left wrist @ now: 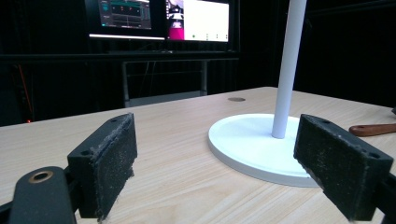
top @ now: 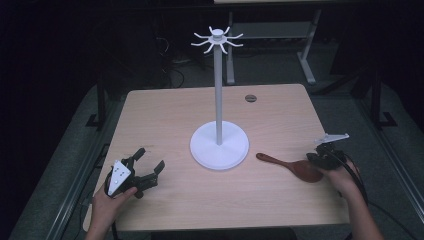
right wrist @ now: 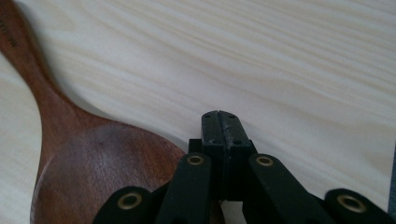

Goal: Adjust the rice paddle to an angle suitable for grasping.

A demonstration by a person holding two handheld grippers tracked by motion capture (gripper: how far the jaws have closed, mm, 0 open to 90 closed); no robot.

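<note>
Right gripper view puts us straight on our right gripper [right wrist: 219, 116]: its two black jaws are pressed flat together with nothing pinched between them, tips just over the pale wood. The dark wooden spoon [right wrist: 88, 154] lies right beside those jaws, bowl close under the linkage, handle running off toward the top-left corner; whether jaw and bowl touch, we cannot tell. From the high view, our right hand [top: 345, 177] has that gripper [top: 325, 157] at the spoon's [top: 292, 166] bowl end near the table's [top: 175, 107] right edge, the handle pointing toward the white stand [top: 219, 145] at the centre. Over on the left, our left gripper [left wrist: 224, 163] has its pads [left wrist: 109, 163] spread wide apart, holding nothing, low over the tabletop and facing the stand's round base [left wrist: 252, 144] and upright pole [left wrist: 287, 70]. Beyond the table's far edge, lit monitors [left wrist: 159, 18] glow in the dark room.
</note>
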